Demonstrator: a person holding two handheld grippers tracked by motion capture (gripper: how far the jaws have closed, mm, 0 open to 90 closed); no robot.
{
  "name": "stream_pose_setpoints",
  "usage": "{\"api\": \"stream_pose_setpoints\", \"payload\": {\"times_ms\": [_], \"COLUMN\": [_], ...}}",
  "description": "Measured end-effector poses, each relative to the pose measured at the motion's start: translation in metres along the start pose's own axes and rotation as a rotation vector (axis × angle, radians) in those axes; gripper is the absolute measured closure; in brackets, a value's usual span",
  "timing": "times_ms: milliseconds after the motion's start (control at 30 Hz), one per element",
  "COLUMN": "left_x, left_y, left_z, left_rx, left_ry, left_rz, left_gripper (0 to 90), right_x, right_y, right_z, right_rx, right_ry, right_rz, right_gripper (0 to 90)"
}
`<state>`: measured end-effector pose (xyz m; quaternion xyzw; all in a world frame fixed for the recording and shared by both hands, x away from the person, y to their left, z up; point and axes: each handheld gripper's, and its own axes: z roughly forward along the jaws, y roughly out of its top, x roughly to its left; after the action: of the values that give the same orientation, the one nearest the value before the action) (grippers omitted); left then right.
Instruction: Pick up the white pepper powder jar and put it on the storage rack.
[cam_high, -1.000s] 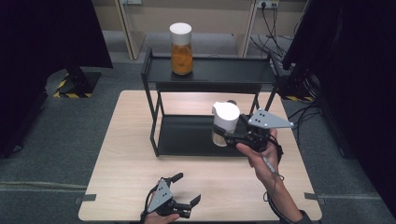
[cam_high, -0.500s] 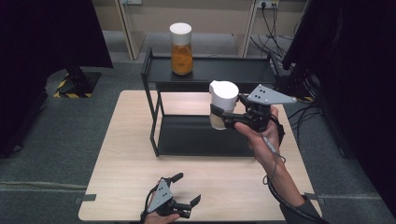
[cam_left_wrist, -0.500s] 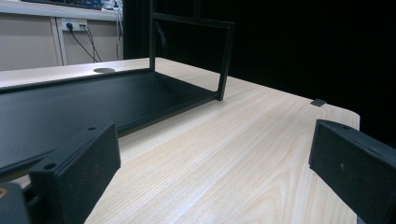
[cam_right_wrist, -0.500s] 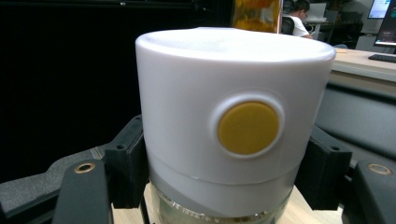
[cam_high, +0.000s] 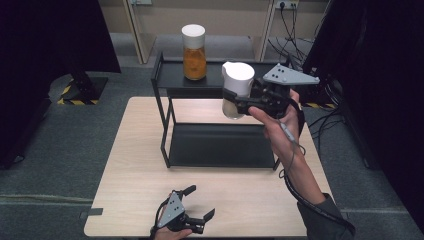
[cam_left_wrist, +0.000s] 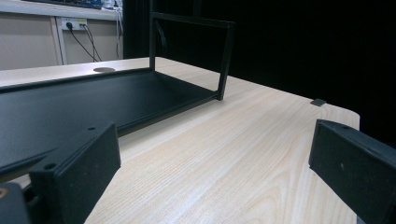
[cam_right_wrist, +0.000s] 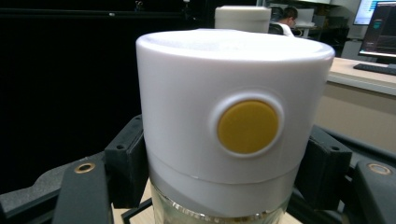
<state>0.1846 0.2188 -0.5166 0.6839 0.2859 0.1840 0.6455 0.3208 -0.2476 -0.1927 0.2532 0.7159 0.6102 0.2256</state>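
Note:
My right gripper (cam_high: 235, 102) is shut on a glass jar with a tall white lid (cam_high: 237, 82) and holds it in the air, level with the upper tier of the black two-tier rack (cam_high: 170, 80). In the right gripper view the white lid (cam_right_wrist: 233, 116), with a round yellow button on its side, sits between the two black jaws. A second jar (cam_high: 193, 52), filled with orange contents and capped white, stands on the rack's upper tier. My left gripper (cam_high: 200, 204) rests open near the table's front edge; its jaws (cam_left_wrist: 210, 186) frame bare wood.
The rack's lower tray (cam_high: 220, 145) is bare and sits on the pale wooden table (cam_high: 135, 165). Its front post (cam_left_wrist: 226, 60) rises ahead of the left gripper. Dark curtains flank the table, and cables lie on the floor at the back right.
My right gripper has lifted the white-lidded jar from beside the lower tray up to the height of the upper tier. The left gripper has stayed put.

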Motion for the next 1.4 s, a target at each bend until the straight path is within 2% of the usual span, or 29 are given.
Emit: {"api": "stream_pose_setpoints", "payload": {"times_ms": [600,1033,1400], "left_x": [0.001,0.001,0.001], "left_y": [0.000,0.000,0.000], "left_z": [0.000,0.000,-0.001], "left_rx": [-0.001,0.002,-0.001], "left_ry": [-0.003,-0.010,-0.013], "left_rz": [-0.005,-0.008,-0.007], "left_gripper": [1.5,1.6,1.6], "right_x": [-0.008,-0.021,-0.022], "right_y": [0.037,0.038,0.034], "right_z": [0.034,0.063,0.084], "right_rx": [0.018,0.008,0.003], "right_ry": [-0.106,-0.197,-0.233], "right_rz": [0.025,0.038,0.047], "right_gripper": [30.7,30.7,30.7]}}
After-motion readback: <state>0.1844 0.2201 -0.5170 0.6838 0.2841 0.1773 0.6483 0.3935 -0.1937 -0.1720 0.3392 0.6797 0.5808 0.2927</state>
